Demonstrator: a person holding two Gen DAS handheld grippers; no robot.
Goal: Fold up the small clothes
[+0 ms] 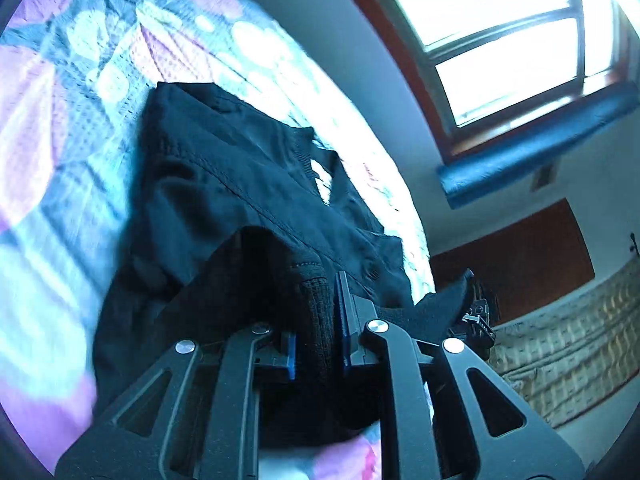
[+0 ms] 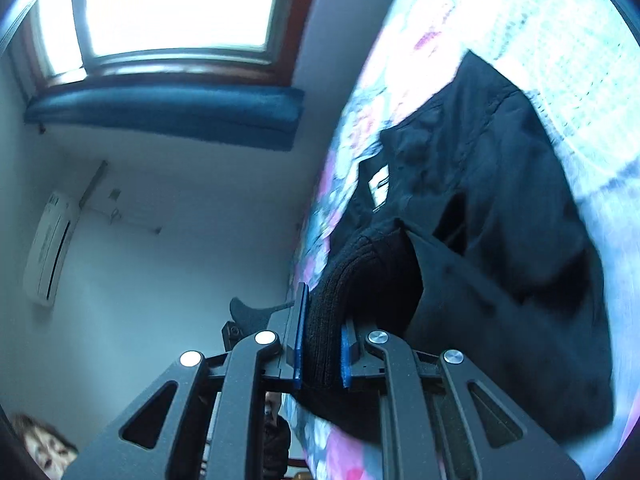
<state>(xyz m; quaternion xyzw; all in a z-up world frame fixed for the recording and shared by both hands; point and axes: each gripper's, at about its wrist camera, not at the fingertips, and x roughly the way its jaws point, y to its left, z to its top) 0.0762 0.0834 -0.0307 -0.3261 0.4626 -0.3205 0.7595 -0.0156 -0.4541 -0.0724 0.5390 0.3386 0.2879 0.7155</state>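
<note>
garment: black shorts (image 1: pixel 248 184) lying on the floral bedspread (image 1: pixel 80 120), near edge lifted off it
left gripper (image 1: pixel 316 344): clamped on the ribbed waistband (image 1: pixel 320 316)
right gripper (image 2: pixel 322 354): clamped on the same ribbed band – other corner
step: likely mid-fold, raised edge being carried over
next: lay the edge onto the far end – corners aligned, then let go

Bright window (image 2: pixel 176 4), pale walls (image 2: pixel 160 272), floral bedspread (image 1: pixel 80 80)

A bed (image 1: pixel 60 184) covered in a quilted floral spread of pink, white and grey carries a dark navy cloth garment (image 1: pixel 240 184), rumpled and spread across the spread's middle.
</note>
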